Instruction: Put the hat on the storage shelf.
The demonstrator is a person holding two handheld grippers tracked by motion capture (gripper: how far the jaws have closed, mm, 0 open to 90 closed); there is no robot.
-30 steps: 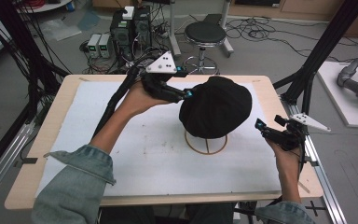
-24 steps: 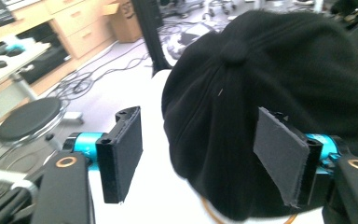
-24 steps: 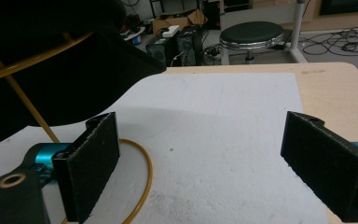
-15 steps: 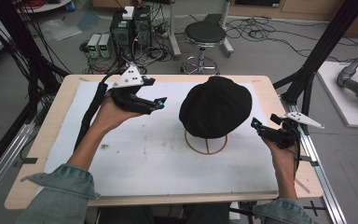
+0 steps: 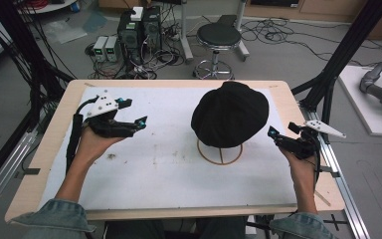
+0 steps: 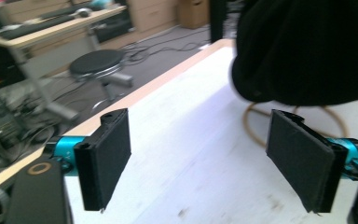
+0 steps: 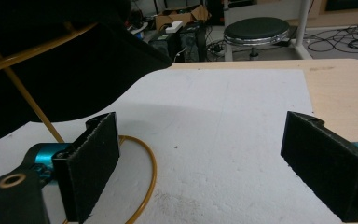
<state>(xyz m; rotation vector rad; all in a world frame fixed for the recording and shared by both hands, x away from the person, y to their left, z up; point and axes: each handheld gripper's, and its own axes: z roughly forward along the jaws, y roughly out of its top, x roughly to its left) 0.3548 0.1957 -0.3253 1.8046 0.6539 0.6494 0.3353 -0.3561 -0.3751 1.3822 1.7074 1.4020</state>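
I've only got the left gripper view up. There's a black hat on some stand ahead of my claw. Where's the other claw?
Observer: The right claw is held right of the black hat, near the table's right edge.
Operator: Is it gripping anything?
Observer: No, its jaws stand wide apart with nothing between them in the right gripper view.
Operator: What does the hat sit on?
Observer: A gold wire stand; a slanted rod rises from its ring base on the white mat.

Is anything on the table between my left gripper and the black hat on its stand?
Nothing visible: bare white mat lies between the open left gripper and the black hat on its wire stand.
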